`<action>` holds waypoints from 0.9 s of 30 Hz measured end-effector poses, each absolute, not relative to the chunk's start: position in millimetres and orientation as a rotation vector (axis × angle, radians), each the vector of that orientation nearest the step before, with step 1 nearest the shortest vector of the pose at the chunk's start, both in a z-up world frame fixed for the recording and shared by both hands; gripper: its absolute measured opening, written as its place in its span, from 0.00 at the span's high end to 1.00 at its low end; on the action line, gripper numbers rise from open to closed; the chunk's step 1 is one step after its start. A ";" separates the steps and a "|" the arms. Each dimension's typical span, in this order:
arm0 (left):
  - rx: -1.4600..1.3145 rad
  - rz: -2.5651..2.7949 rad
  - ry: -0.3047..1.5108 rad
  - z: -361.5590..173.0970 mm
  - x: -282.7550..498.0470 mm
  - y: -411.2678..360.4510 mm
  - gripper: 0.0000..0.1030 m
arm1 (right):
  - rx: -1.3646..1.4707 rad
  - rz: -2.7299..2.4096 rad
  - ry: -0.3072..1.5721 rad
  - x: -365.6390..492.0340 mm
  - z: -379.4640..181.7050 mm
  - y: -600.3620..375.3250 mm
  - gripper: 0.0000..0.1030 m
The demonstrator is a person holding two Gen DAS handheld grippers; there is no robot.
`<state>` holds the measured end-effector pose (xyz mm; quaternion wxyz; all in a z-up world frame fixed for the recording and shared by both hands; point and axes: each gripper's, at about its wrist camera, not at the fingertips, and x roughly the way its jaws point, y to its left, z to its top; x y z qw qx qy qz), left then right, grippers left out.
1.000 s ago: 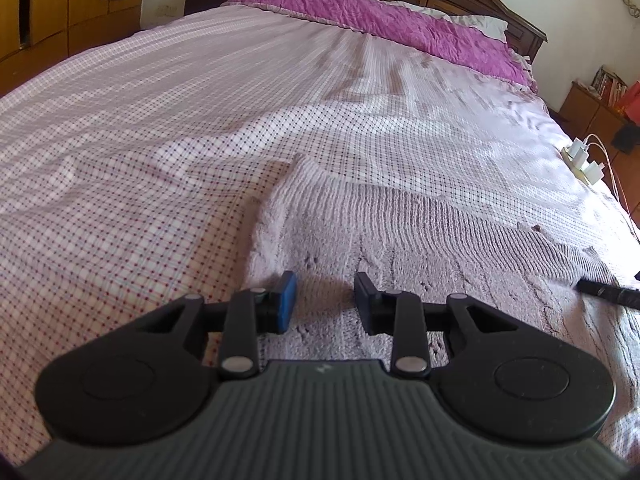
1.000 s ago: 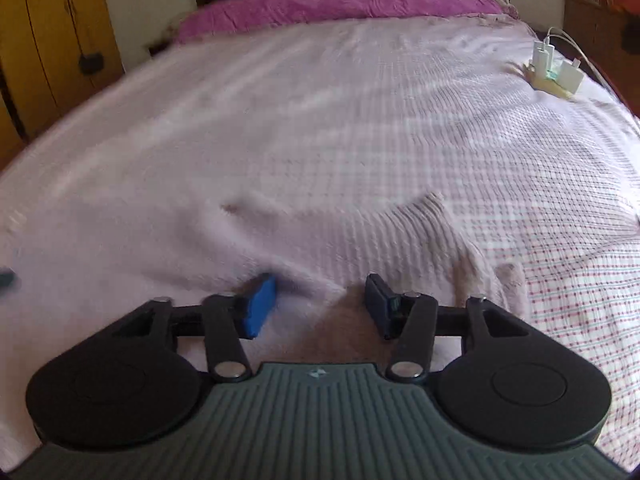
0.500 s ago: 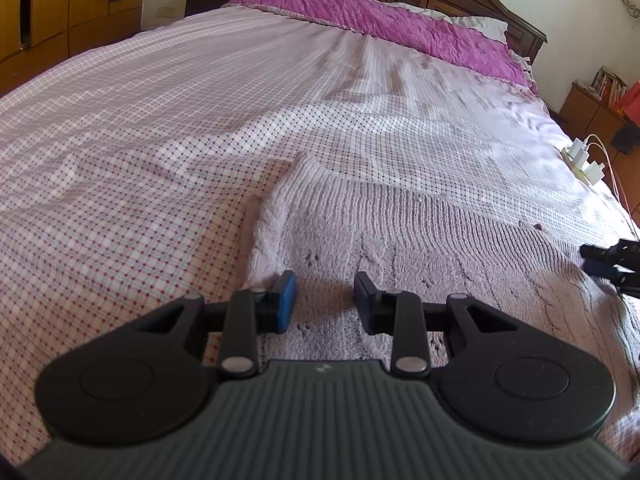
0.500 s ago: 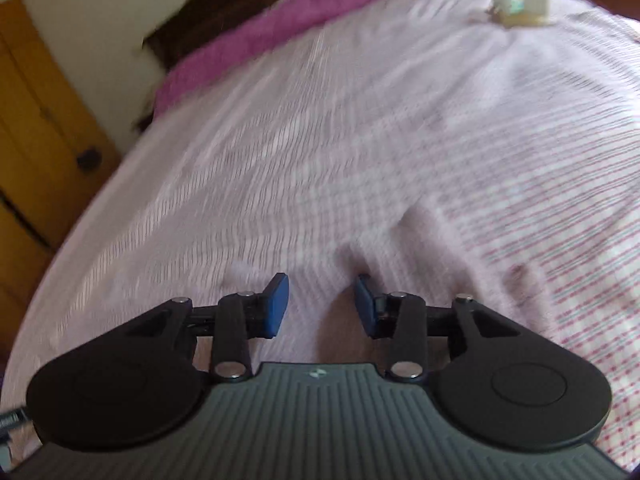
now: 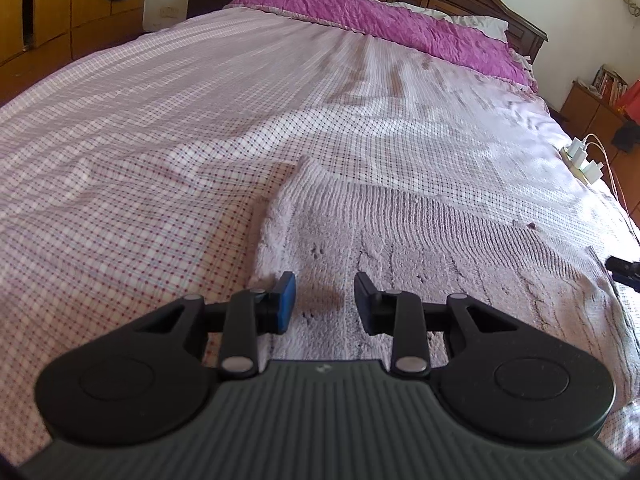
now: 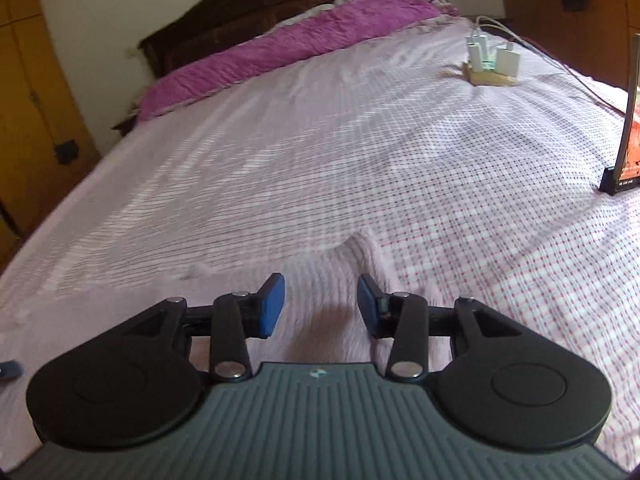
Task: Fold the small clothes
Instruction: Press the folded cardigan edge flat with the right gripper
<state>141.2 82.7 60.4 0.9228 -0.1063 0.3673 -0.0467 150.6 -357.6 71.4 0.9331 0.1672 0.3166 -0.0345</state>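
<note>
Pale pink knitted garment (image 5: 420, 264), ribbed and cabled, lies spread flat on the pink-and-white checked bedsheet (image 5: 160, 152), near the foot end of the bed and straight under both of your tools. Your left gripper (image 5: 325, 300) hovers over the knit's near left part, its blue-padded jaws parted with nothing between them. Your right gripper (image 6: 320, 304) hangs over the garment's right end, where a narrow point of knit runs out onto the sheet; its jaws have just been closing a little, yet they stand apart and hold no cloth. From the left view you can see the tip of that right tool at the far right edge. A crinkled magenta cover (image 5: 392, 24) lies across the head of the bed, and a beige power strip with white chargers (image 6: 492, 64) sits on the sheet's right side, well apart from the garment.
</note>
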 end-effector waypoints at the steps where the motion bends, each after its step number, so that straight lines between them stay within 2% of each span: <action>1: -0.218 -0.089 0.755 62.6 138.5 83.3 0.67 | 0.352 -0.052 0.649 143.1 73.4 -358.0 0.53; 15: -0.198 -0.066 0.770 83.3 95.6 83.4 0.67 | 0.498 -0.063 0.639 41.1 74.2 -382.7 0.38; 27: -0.211 -0.061 0.787 78.6 75.2 86.3 0.67 | 0.609 -0.069 0.682 12.2 40.3 -402.1 0.36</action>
